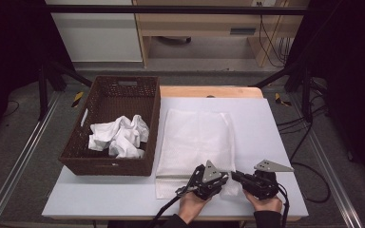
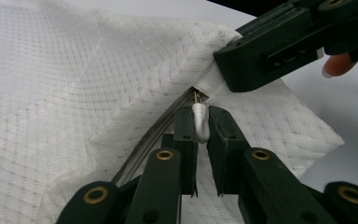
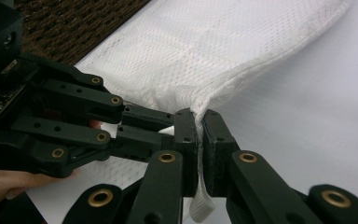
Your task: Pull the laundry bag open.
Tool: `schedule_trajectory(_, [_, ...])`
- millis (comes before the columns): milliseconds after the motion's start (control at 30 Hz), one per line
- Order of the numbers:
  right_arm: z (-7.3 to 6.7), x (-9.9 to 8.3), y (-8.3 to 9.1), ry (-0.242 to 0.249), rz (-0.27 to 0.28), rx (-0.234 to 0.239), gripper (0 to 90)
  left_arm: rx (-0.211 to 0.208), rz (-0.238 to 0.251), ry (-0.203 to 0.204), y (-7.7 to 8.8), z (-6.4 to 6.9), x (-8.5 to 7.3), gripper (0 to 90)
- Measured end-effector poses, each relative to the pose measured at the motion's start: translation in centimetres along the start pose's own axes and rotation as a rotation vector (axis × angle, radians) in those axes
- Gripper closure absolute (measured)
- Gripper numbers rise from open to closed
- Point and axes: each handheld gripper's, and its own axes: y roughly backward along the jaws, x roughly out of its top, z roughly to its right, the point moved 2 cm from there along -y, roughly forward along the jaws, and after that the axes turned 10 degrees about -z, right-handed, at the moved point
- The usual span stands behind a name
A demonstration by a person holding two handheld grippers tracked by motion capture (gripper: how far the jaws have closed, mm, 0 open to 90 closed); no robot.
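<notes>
Basket: brown wicker basket [image 1: 148, 128] at tabletop's left
Contents: crumpled white cloths [image 1: 120, 135] inside
Tabletop: pale grey tabletop [image 1: 271, 128]

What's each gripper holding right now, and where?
Left gripper: the white zipper pull of the mesh bag. Right gripper: the bag's corner fabric.

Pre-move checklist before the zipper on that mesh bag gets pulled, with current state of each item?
1. Left tongs on the white zipper pull tab: tab sits between the jaws; firm grip cannot tell.
2. Right tongs pinching the corner of the white mesh laundry bag: ok.
3. Grey zipper track straight ahead of the tab: ok.
4. Bag lying flat on the grey table: ok.
5. White crumpled clothes waiting in the brown wicker basket: ok.
</notes>
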Motion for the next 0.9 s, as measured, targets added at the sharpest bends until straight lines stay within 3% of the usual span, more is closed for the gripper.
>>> schedule_trajectory(267, [0.17, -0.05, -0.10, 0.005, -0.003, -0.006, 85.8, 0.018, 0.010, 0.013, 0.42, 0.19, 0.06, 85.1])
schedule_trajectory(533, [0.12, -0.10, -0.37, 0.001, -0.002, 0.000, 82.9, 0.038, -0.001, 0.001, 0.55, 0.26, 0.06, 85.4])
schedule_trajectory(900, [0.44, -0.05, -0.06, -0.022, -0.005, -0.005, 85.7, 0.030, 0.009, 0.005, 0.83, 0.40, -0.03, 85.4])
